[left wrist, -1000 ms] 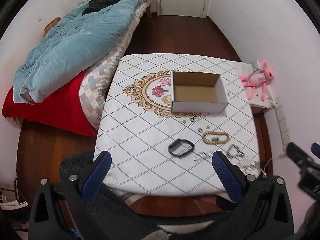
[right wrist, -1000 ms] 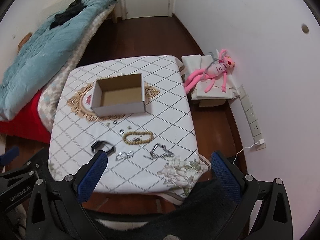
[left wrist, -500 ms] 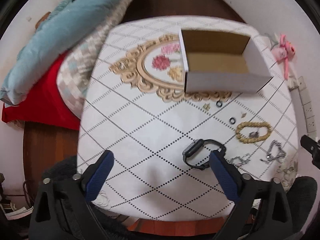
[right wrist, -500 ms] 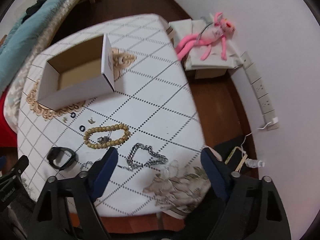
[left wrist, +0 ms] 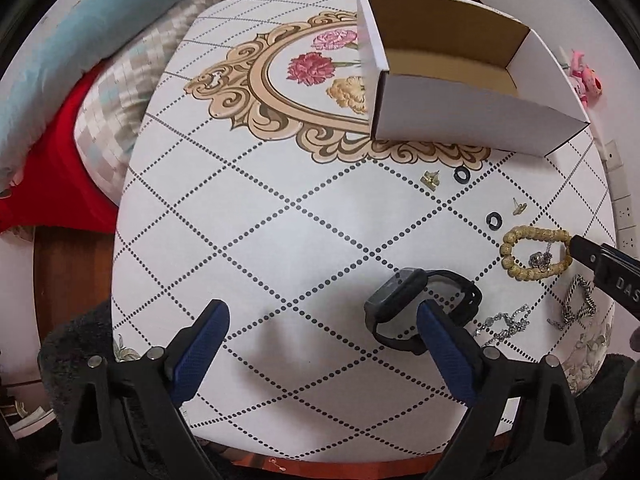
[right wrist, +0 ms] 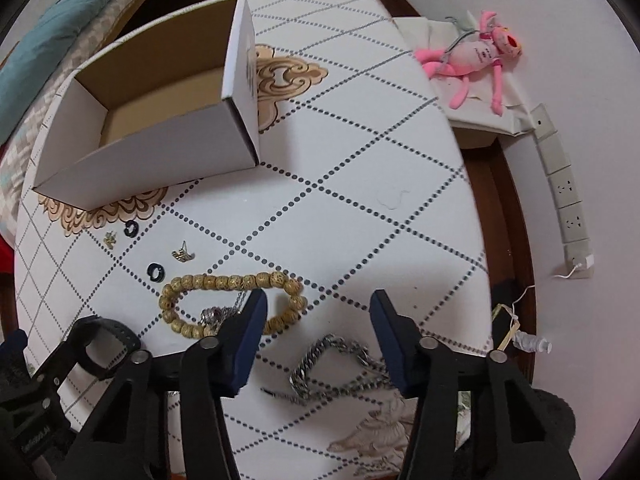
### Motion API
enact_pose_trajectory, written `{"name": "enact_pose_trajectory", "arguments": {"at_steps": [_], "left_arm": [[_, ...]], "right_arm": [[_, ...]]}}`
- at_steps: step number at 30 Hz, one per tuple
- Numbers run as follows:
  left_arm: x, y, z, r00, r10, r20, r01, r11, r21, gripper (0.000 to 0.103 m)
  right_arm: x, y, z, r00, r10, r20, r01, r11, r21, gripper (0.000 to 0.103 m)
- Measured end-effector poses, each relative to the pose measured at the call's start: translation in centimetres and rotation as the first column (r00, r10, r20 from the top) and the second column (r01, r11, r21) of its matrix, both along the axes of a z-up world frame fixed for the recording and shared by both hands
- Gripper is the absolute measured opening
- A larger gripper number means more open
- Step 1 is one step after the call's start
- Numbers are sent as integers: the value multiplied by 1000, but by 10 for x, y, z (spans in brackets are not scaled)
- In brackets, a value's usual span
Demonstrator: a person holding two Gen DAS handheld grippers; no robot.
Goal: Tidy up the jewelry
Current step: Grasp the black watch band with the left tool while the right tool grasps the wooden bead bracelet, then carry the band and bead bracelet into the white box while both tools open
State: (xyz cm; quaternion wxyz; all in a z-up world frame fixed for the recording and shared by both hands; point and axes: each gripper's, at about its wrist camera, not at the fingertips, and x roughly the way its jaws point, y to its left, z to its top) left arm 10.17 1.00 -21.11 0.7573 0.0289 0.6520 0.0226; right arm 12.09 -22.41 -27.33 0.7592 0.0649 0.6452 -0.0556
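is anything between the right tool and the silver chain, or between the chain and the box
Nothing visible blocks the right tool; its closing jaws hang over the silver chain, empty. Toward the box, only the bead bracelet and small pieces lie flat on the table, easily cleared by lifting.

I see each gripper, left gripper [left wrist: 322, 322] and right gripper [right wrist: 318, 318], built from black frames, silver screws and textured blue pads [right wrist: 250, 338].
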Motion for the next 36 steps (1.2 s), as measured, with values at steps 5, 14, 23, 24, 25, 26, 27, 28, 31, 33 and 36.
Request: {"name": "enact_pose_trajectory", "arguments": {"at_steps": [5, 14, 23, 24, 25, 26, 27, 28, 31, 33, 36], "left_arm": [[3, -1, -8, 1000, 1, -27, -2, 999, -40, 80], [10, 3, -28, 997, 8, -80, -16, 994, -111, 20], [6, 6, -16, 1000, -6, 0, 6, 994, -106, 14], [6, 4, -11, 1000, -10, 7, 11, 994, -105, 14], [9, 1, -5, 1000, -13, 12, 14, 994, -105, 14], [9, 0, 1, 999, -20, 26, 22, 994, -106, 14], [9, 0, 7, 999, -26, 38, 30, 994, -104, 14], [8, -1, 13, 998, -30, 52, 35, 994, -103, 14], [10, 0, 30, 996, -34, 84, 44, 992, -115, 14], [15, 0, 38, 994, -33, 104, 46, 991, -124, 14], [17, -4, 57, 990, -41, 137, 60, 988, -140, 14]], "right_arm": [[4, -3, -14, 1000, 8, -17, -8, 1000, 26, 30], [7, -2, -16, 1000, 20, -22, -20, 999, 36, 10], [1, -7, -4, 1000, -9, 3, 9, 991, 132, 9], [0, -7, 2, 1000, -11, 12, 9, 988, 151, 9], [-1, -7, 7, 1000, -11, 23, 7, 987, 163, 9], [-1, -6, 12, 999, -9, 34, 3, 985, 171, 9], [-1, -6, 19, 999, -5, 48, -4, 983, 182, 9], [0, -5, 26, 998, 1, 61, -12, 981, 192, 9], [0, 2, 44, 996, 14, 93, -33, 978, 208, 9], [-1, 7, 62, 992, 30, 123, -57, 975, 216, 9], [1, 13, 89, 984, 55, 169, -92, 971, 220, 9]]}}
